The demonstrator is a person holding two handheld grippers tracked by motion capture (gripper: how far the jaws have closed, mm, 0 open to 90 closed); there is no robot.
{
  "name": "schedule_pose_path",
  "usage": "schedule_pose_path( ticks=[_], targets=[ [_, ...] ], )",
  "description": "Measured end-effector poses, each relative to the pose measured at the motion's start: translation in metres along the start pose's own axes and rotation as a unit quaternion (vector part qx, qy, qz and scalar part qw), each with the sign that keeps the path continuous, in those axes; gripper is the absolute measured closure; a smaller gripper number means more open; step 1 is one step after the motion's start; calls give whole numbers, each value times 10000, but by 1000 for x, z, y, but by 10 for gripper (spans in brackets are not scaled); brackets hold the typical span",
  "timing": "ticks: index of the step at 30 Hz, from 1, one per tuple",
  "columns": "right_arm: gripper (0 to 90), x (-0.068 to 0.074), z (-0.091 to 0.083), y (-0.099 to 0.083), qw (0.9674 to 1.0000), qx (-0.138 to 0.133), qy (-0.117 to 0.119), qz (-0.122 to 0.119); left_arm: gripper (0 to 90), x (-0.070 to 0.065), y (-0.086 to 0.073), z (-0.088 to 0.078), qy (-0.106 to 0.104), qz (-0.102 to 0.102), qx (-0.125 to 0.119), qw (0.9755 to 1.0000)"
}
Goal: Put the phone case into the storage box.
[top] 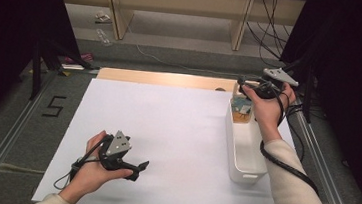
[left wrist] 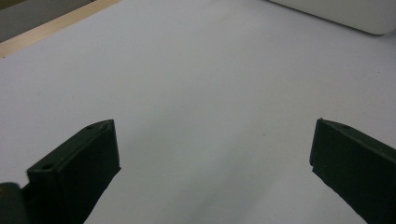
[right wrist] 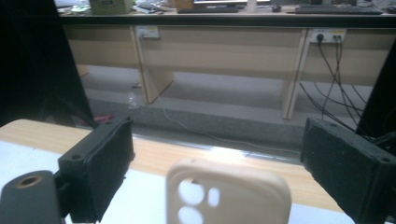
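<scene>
R tool (top: 247,83) at far end of bin (top: 243,161), jaws released, wide apart; phone case (right wrist: 229,196) upright betw. them, pads not touching it. L tool (top: 134,170) released, nothing betw. jaws, low over white surface (top: 166,126), well apart from bin.

Soft overhead light falls evenly on the white table (top: 166,130) with faint shadows, the sides of the high view drop into black, and both gripper views are slightly grainy, the cream phone case (right wrist: 229,193) blurred up close.
</scene>
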State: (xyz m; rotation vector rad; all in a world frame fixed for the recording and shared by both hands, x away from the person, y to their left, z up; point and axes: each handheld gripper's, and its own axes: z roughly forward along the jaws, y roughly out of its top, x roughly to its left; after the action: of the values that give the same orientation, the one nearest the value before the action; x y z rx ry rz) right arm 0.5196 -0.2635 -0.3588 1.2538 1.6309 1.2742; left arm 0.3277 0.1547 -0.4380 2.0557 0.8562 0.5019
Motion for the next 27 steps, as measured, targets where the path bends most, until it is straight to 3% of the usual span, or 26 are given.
schedule_pose_path(
  ticks=[27],
  targets=[
    [121, 15, -42, -20, 9974, 193, 621, -320, 14, 0, 0, -1, 19, -19, -14, 10000]
  ],
)
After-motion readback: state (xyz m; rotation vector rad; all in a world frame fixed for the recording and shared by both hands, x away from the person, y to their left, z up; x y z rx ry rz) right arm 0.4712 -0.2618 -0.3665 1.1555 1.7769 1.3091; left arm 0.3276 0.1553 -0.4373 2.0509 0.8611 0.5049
